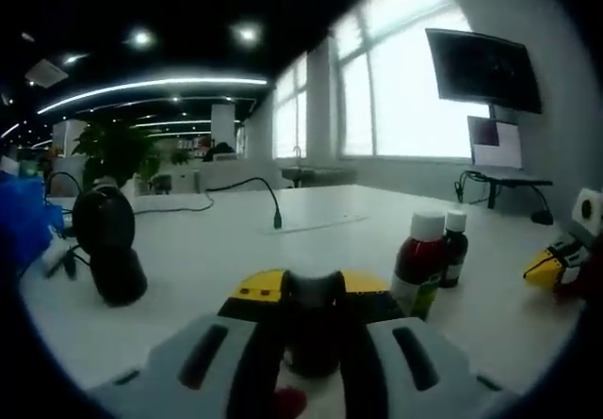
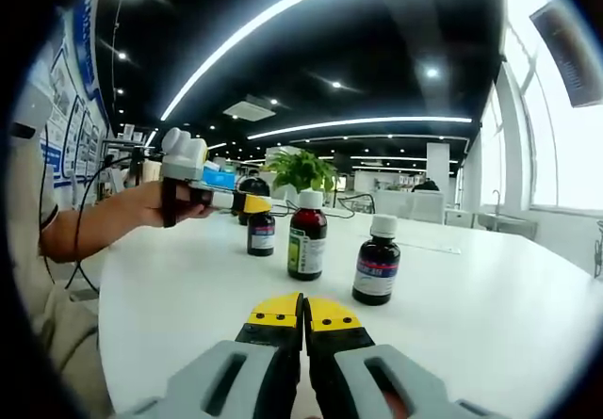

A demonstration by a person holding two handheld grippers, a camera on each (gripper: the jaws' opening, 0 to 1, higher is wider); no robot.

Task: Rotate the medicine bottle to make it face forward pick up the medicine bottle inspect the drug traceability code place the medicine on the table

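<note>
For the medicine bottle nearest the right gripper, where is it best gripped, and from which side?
Grip the nearest medicine bottle across its round body, about label height, coming in level from the right gripper side. It stands upright on the table, apart from the taller bottle, so both flanks look free. The white cap is narrower, probably a poorer hold. The jaws look shut and would need opening.

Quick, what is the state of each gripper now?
Left gripper: shut on a dark bottle.
Right gripper: shut, holding nothing.
</note>
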